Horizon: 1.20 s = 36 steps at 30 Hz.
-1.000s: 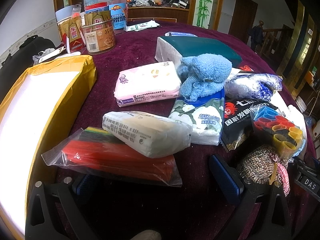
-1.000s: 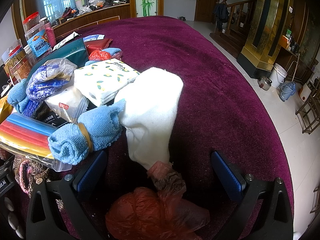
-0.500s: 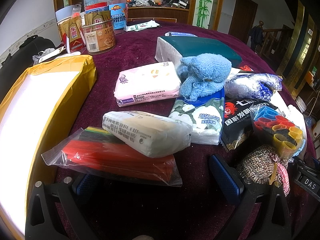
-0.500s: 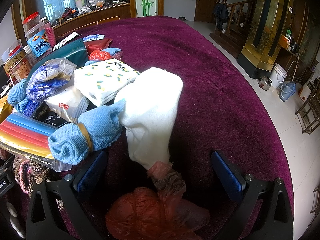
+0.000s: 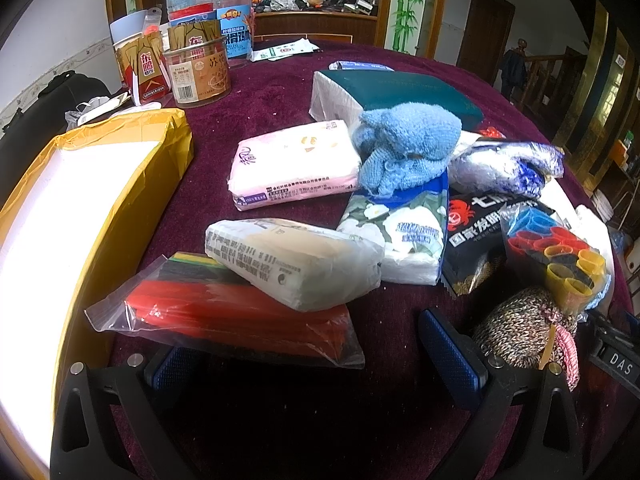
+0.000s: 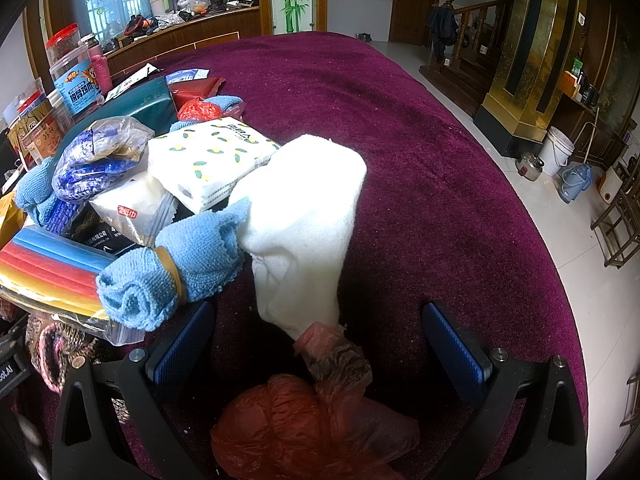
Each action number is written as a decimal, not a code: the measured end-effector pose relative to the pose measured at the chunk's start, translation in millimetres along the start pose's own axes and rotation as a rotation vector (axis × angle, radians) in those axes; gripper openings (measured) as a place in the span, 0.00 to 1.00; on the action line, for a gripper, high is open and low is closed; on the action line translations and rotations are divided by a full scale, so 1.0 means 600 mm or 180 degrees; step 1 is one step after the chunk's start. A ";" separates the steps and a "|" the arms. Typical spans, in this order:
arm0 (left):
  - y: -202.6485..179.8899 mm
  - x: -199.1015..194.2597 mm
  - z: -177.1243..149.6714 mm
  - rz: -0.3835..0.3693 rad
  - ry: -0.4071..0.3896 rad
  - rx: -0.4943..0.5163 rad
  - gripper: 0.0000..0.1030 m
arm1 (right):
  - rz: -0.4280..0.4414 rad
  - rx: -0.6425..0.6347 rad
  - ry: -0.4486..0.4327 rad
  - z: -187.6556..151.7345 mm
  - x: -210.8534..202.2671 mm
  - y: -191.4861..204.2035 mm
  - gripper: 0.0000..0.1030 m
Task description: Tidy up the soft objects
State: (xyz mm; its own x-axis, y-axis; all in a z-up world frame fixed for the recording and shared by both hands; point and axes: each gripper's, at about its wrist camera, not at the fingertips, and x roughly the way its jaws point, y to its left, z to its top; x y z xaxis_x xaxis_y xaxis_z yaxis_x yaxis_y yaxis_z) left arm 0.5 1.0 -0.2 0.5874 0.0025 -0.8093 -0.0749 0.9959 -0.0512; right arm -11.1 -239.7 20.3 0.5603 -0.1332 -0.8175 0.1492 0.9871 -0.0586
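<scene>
In the left wrist view my left gripper is open and empty, low over the purple tablecloth. Just ahead lie a clear bag of red foam strips, a white tissue pack, a pink tissue pack, a floral tissue pack and a blue knitted cloth. In the right wrist view my right gripper is open and empty. Between its fingers lie a white cloth and a crumpled red plastic bag. A rolled blue towel lies by its left finger.
A yellow open box stands at the left. Jars and cartons stand at the back. A teal tissue box, black snack bag, foam rollers and a woven pouch crowd the right. The table's round edge drops to tiled floor.
</scene>
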 end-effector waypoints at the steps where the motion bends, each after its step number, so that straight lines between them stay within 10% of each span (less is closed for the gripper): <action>1: 0.000 0.000 0.000 0.0006 0.0015 0.0011 1.00 | 0.0000 0.0001 -0.0001 0.000 0.000 0.000 1.00; 22: -0.002 -0.028 -0.034 0.0023 0.0215 0.0227 1.00 | 0.0193 -0.0289 0.0264 -0.004 0.000 -0.008 1.00; 27: 0.017 -0.041 -0.028 -0.0193 0.0281 0.0196 0.86 | 0.0127 -0.0030 -0.0207 -0.022 -0.052 -0.033 0.98; 34: 0.051 -0.208 -0.029 -0.0382 -0.1029 0.0138 1.00 | -0.0045 0.0101 -0.1556 -0.044 -0.175 -0.046 1.00; 36: 0.061 -0.248 -0.036 -0.0406 -0.1442 0.0079 1.00 | -0.0026 0.0142 -0.1537 -0.022 -0.169 -0.054 1.00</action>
State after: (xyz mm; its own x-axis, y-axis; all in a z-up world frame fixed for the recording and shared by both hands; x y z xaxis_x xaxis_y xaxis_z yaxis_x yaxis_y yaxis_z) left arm -107.1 35.5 105.9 0.8836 -0.0861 -0.4602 0.0368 0.9927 -0.1151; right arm -83.8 -257.2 97.3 0.8714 -0.1776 -0.4572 0.1841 0.9824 -0.0307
